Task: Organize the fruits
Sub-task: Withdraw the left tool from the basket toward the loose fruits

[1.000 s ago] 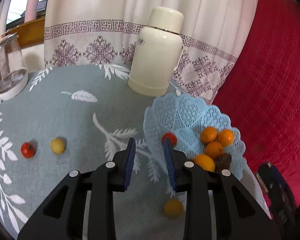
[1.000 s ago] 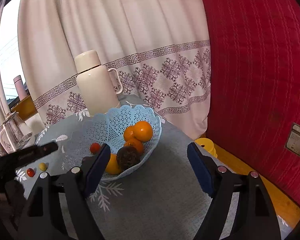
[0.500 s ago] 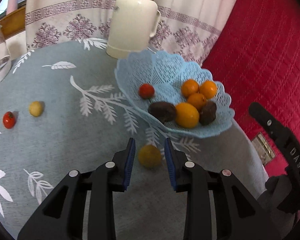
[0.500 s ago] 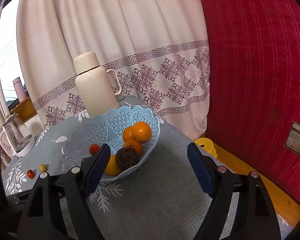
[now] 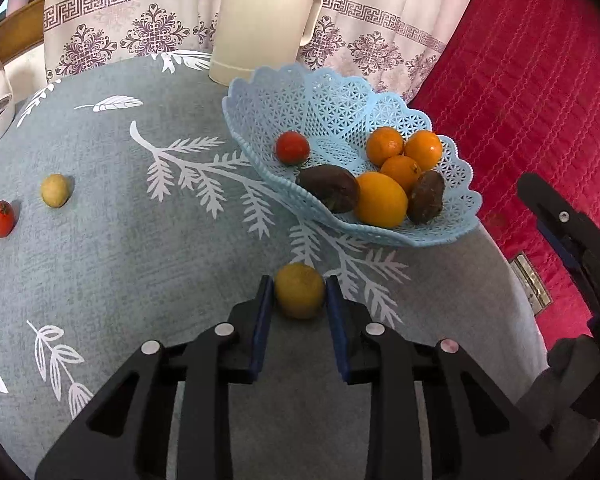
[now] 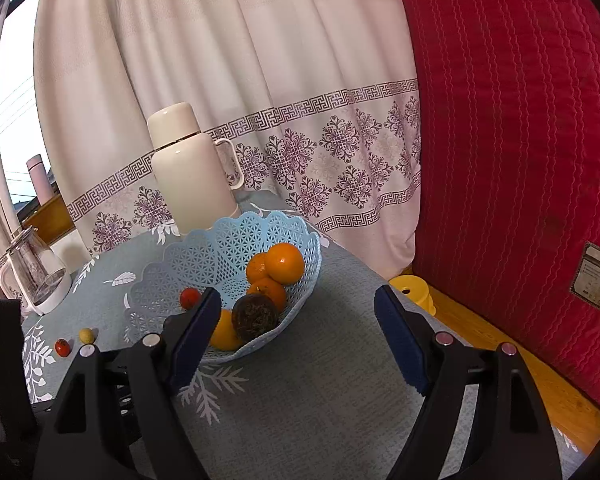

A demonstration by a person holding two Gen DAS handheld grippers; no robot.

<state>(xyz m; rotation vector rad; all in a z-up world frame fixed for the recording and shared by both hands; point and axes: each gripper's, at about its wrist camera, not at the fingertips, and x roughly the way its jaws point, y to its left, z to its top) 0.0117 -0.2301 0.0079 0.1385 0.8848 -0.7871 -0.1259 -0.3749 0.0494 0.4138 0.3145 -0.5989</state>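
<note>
From the left wrist view we saw, left to right, a small red fruit (image 5: pixel 1 218) and a small pale yellow fruit (image 5: pixel 54 195) lying apart on the grey-blue leaf-print tablecloth (image 5: pixel 140 248), then the left gripper (image 5: pixel 299 300) with its blue pads against both sides of a yellow fruit (image 5: pixel 299 295) resting on the cloth just in front of the blue lattice basket (image 5: pixel 456 236). That pinched fruit did not show in the right wrist view, where the right gripper's own body covered that part of the table. The right wrist view alone showed the full cream thermos (image 6: pixel 189 168) with its cap, the glass jug (image 6: pixel 34 276) at the left edge and a yellow stool (image 6: pixel 414 292) on the floor.

The right gripper (image 6: pixel 298 324) stood spread wide over the cloth, nothing between its pads.

A second earlier the left gripper had been higher, its tips in front of the basket and the yellow fruit below them; now it had come down around the fruit and closed onto it. The right gripper had not shifted.

The yellow fruit looked nearly round, slightly taller than wide in the picture; we could not tell a clear long axis. In the basket lay a red fruit (image 5: pixel 292 147), two dark brown fruits (image 5: pixel 329 188), and four orange ones (image 5: pixel 381 200).
</note>
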